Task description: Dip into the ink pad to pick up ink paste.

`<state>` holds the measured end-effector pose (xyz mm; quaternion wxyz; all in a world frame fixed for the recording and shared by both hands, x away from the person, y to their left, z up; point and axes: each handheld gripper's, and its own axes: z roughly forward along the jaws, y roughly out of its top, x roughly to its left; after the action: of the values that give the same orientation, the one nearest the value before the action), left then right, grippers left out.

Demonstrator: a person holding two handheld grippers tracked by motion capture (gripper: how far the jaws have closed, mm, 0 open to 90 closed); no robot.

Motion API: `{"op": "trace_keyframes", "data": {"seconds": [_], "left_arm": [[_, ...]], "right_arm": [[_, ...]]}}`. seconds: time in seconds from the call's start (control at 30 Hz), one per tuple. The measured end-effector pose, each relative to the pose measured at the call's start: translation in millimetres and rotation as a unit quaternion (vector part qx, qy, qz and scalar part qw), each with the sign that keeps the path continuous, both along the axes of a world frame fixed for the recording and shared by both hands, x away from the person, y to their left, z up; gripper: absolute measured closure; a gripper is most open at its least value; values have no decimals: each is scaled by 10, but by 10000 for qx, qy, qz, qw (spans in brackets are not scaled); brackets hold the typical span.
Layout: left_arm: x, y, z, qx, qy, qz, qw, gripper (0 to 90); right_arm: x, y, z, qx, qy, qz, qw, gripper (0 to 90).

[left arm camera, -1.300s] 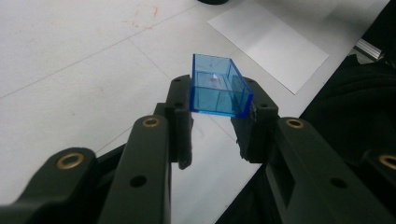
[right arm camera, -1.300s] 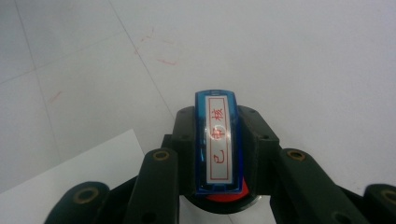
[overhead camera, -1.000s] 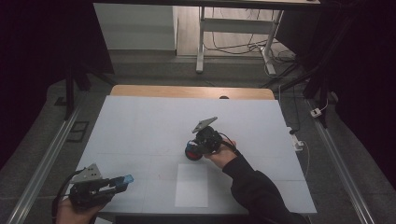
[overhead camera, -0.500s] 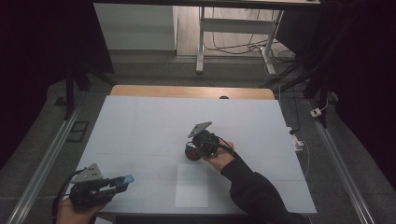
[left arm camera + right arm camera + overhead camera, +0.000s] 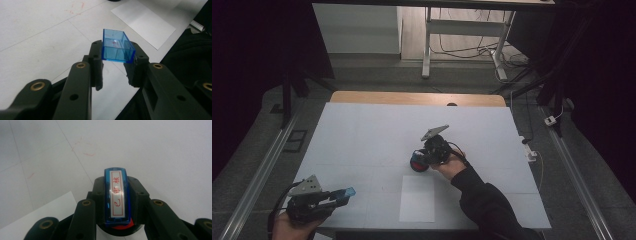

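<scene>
Left gripper (image 5: pixel 113 66), lower left, pinches blue cap (image 5: pixel 117 46), already off. Right gripper (image 5: pixel 116 202) pinches stamp (image 5: pixel 116 196), mid-frame above ink pad (image 5: pixel 418 165). Paper (image 5: pixel 418 198) still unstamped.

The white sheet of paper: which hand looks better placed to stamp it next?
Probably the right. The right gripper grips the stamp and sits just beyond the far edge of the sheet. The left gripper holds only the blue cap, well off to the left.
</scene>
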<state>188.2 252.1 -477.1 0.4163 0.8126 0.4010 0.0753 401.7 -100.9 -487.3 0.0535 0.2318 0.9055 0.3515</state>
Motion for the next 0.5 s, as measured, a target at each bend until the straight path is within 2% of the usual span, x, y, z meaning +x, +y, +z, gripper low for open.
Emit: {"op": "trace_keyframes", "data": {"seconds": [0.23, 0.5], "left_arm": [[-1, -3, -1, 9, -4, -37, 10000, 687], [-1, 5, -1, -33, 2, -39, 10000, 686]], "right_arm": [[25, -27, -10, 133, 131, -42, 9998, 700], [-6, -16, 2, 62, -15, -13, 10000, 697]]}}
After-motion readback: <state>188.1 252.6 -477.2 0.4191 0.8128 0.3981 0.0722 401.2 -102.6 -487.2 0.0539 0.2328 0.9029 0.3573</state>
